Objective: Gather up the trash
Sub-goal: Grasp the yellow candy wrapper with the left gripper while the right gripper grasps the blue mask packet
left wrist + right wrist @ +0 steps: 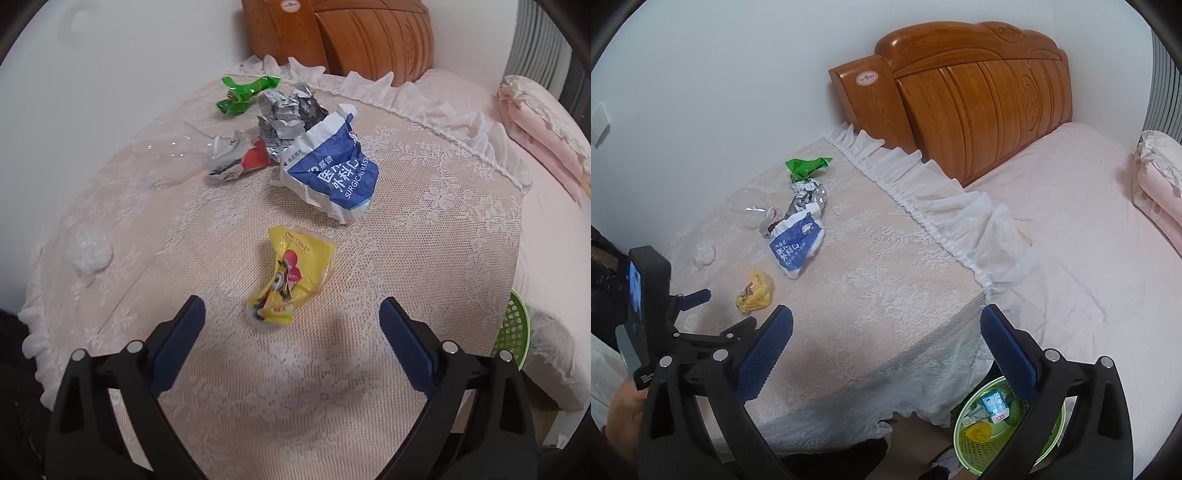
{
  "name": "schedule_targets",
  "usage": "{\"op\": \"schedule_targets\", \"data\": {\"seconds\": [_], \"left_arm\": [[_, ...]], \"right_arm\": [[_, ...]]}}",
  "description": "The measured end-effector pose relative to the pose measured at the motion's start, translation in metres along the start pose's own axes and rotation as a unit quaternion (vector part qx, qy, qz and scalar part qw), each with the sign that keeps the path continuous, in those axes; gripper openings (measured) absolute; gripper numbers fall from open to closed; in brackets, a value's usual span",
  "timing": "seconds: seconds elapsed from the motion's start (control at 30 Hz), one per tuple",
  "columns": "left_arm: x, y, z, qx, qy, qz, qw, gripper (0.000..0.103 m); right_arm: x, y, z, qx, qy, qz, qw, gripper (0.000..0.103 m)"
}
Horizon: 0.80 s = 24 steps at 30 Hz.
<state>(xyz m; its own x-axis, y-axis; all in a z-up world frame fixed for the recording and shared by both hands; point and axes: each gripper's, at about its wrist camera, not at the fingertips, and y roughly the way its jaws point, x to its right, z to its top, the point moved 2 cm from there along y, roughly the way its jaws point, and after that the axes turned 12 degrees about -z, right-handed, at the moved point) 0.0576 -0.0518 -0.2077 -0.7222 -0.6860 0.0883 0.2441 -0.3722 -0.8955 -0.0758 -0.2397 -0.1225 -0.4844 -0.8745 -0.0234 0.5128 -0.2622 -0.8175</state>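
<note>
Fingers of my left gripper stand wide apart with nothing between them, hovering over the lace-covered surface just short of the yellow snack wrapper. Going left to right from that camera, I see a clear crumpled plastic piece near the left edge, then a green foil wrapper at the back, a grey and red wrapper, a crumpled silver foil wrapper and a blue and white surgical mask packet touching it. At the far right, below the surface edge, a green basket peeks out. My right gripper also has its fingers spread and empty, held above the surface corner; from its camera the green basket sits on the floor holding a few bits of trash, beside the pink bed and wooden headboard.
</note>
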Motion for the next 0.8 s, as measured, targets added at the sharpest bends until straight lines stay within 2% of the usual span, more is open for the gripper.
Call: {"op": "schedule_targets", "data": {"seconds": [0.07,0.13,0.2,0.33,0.47,0.67,0.8], "left_arm": [[-0.004,0.014,0.003,-0.011,0.012,-0.01,0.9998,0.084],[-0.007,0.025,0.006,-0.02,0.022,-0.023,0.9993,0.076],[-0.01,0.032,0.007,-0.028,0.03,-0.038,0.9984,0.064],[-0.011,0.034,0.01,-0.024,0.034,-0.068,0.9968,0.052],[-0.014,0.035,0.012,-0.025,0.02,-0.099,0.9945,0.029],[-0.026,0.029,0.015,-0.016,-0.012,-0.097,0.9951,0.024],[-0.042,0.004,0.014,0.009,-0.053,-0.086,0.9949,0.024]], "right_arm": [[-0.009,0.004,0.001,-0.005,0.003,-0.007,1.0,0.101],[-0.016,0.009,0.001,-0.009,0.007,-0.012,1.0,0.101],[-0.021,0.012,0.001,-0.013,0.011,-0.017,1.0,0.101],[-0.028,0.015,0.002,-0.016,0.016,-0.026,0.999,0.101],[-0.035,0.018,0.003,-0.018,0.013,-0.031,0.999,0.101],[-0.047,0.03,0.007,-0.033,0.006,-0.017,0.999,0.101],[-0.065,0.05,0.015,-0.045,-0.016,-0.002,0.999,0.101]]}}
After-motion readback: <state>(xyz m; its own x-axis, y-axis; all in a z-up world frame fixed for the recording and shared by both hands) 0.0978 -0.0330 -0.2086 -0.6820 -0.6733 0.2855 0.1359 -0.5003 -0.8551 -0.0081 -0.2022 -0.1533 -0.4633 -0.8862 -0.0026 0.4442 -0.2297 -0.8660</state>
